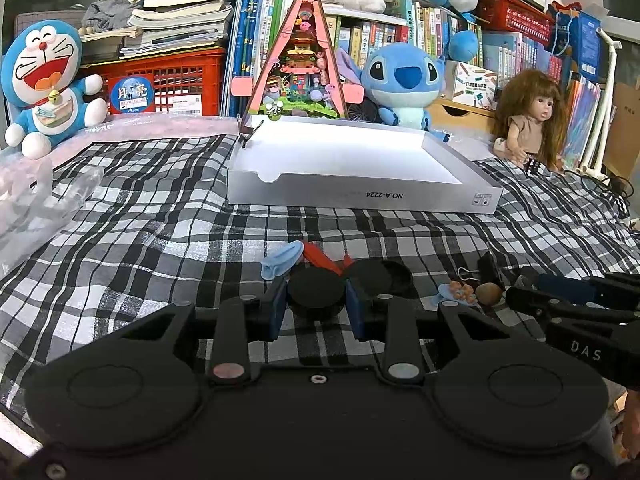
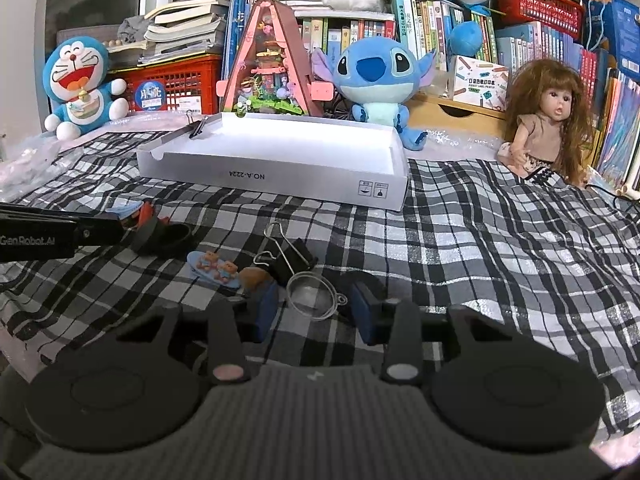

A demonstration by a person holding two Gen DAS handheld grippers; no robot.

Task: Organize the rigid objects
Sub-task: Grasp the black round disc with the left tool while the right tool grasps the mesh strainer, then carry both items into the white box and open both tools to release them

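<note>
On the black-and-white checked cloth I worked with both of my grippers low over a scatter of small items. My left gripper was clamped on a round black lid-like disc, its blue-padded fingers pressing on either side of it. Just behind the disc lay a second round black ring-shaped piece, a pale blue plastic clip and a red plastic piece. My right gripper stood with its jaws parted, and a small round clear glass disc with a metal rim lay on the cloth between the blue pads without either pad pressing on it. Touching that disc from behind was a black binder clip with wire handles, and to the left of it lay a small brown rounded object and a pale blue oval charm carrying two little orange bears. Farther back sat a shallow white cardboard box lid, open side up, with another black binder clip hooked on its far left corner. Behind it stood a pink triangular miniature house, flanked by a blue-and-white cat plush, a blue alien plush and a long-haired doll.
</note>
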